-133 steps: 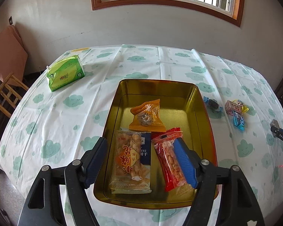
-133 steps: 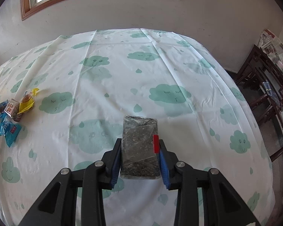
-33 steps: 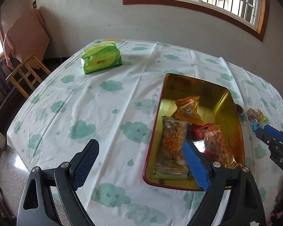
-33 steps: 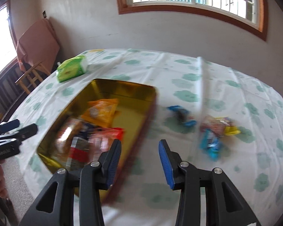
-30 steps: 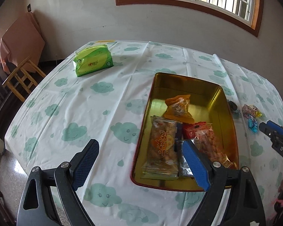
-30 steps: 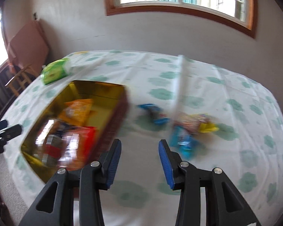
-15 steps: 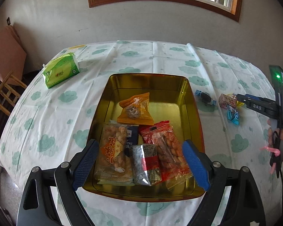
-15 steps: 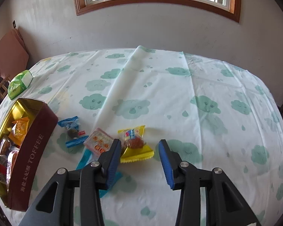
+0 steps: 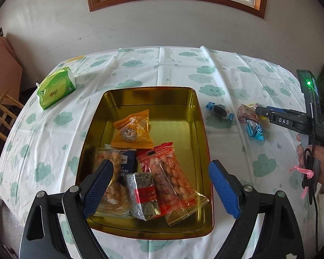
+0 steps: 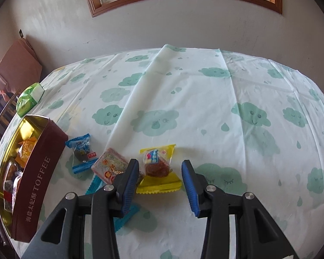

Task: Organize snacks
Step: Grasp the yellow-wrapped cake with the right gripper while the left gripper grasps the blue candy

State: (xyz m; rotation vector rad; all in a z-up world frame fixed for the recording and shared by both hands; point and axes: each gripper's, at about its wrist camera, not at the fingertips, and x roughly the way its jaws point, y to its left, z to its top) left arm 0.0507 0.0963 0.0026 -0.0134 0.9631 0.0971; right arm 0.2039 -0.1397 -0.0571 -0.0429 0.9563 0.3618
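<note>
A: Left wrist view, left to right? Quick.

B: Green tissue pack [image 9: 56, 90] upper left. Gold toffee tin [image 9: 199, 116] centre, holding five packets: orange one, biscuit pack, dark blue crackers, seaweed bar [image 9: 143, 195], red peanut pack [image 9: 172, 179]. Left gripper [image 9: 162, 191] hovers over the tin's near end, jaws wide apart, nothing between them.

A: Right side?

B: Loose sweets on the cloud tablecloth [image 9: 54, 133] just right of the tin. Person's hand [image 9: 321, 159] at the right edge holds the right gripper [image 9: 258, 110], tip at the sweets.

A: Right wrist view?

B: Tin at left edge, then blue candy [image 10: 82, 151], pink packet [image 10: 110, 166], yellow-wrapped snack [image 10: 158, 168] lower centre. Right gripper [image 10: 159, 177] angled down, jaws part-open, straddling the yellow snack, pads not pressing.

A: Step?

B: Picking up the next loose snack, I'd say. Next: lower, close on the yellow wrapper, carry it left into the tin.
</note>
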